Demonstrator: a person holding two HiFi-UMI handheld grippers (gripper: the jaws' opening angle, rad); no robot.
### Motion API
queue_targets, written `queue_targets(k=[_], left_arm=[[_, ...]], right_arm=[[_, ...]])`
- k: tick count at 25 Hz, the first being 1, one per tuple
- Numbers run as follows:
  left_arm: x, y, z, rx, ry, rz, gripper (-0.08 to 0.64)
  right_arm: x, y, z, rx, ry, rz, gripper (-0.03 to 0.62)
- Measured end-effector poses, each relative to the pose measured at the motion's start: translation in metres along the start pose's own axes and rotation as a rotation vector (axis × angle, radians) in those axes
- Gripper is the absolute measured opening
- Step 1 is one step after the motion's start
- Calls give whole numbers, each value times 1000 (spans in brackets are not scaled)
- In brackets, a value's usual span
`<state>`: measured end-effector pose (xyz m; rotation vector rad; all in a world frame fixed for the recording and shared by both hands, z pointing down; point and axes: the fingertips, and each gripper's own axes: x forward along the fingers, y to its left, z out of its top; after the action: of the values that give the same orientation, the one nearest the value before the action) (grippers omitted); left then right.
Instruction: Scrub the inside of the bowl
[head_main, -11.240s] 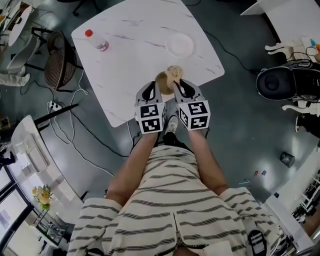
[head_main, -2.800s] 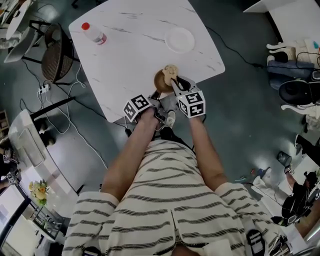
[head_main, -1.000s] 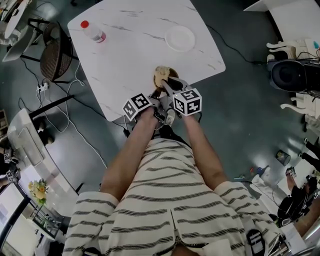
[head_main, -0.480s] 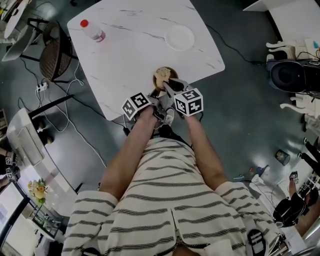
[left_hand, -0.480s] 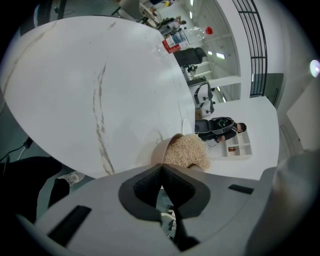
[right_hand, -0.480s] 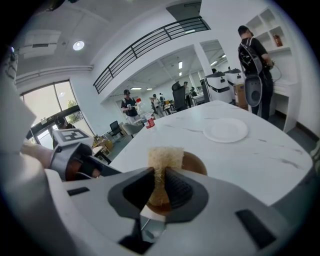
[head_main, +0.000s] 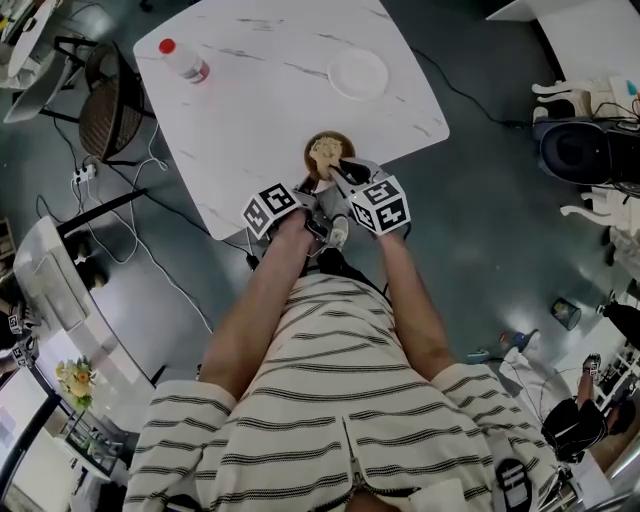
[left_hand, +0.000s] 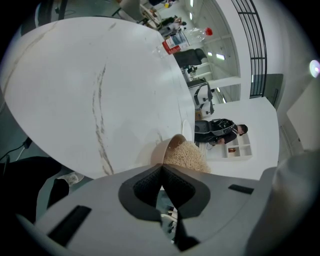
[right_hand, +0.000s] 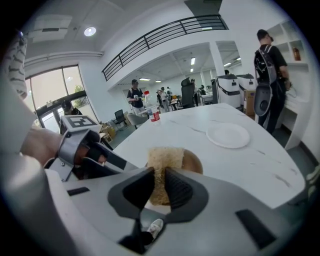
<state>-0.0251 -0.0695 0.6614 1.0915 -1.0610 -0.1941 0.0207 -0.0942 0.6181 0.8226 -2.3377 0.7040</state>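
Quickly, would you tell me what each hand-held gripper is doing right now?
Left hand-held gripper: closed on the bowl rim.
Right hand-held gripper: closed on the sponge.

Brn bowl (head_main: 344, 142) at table (head_main: 250, 100) edge w/ tan sponge (head_main: 322, 151) inside.

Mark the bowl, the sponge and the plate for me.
bowl (right_hand: 195, 161): right gripper view, brown inner wall right of the sponge.
sponge (right_hand: 165, 159): right gripper view, upper part of its face.
plate (right_hand: 228, 135): right gripper view, its centre.
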Motion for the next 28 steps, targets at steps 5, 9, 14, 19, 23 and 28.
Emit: queue_targets(k=[5, 9, 14, 19, 23, 28], left_arm=[[2, -1, -1, 7, 5, 0, 6], [1, 0, -3, 11, 6, 3, 6], [3, -2, -6, 12, 3, 3, 6], [2, -3, -6, 13, 2, 2, 7], [2, -4, -8, 22, 3, 2, 8], [3, -3, -8, 21, 3, 5, 8]], right_arm=[[-4, -4, -2, -62, 33, 2, 70], [-7, -3, -5, -123, 60, -2, 69], [-9, -4, -4, -215, 69, -7, 71], [-10, -8, -8, -256, 93, -24, 71], [-10, -12, -8, -277, 94, -41, 71], [-9, -21, -5, -286, 85, -68, 71]])
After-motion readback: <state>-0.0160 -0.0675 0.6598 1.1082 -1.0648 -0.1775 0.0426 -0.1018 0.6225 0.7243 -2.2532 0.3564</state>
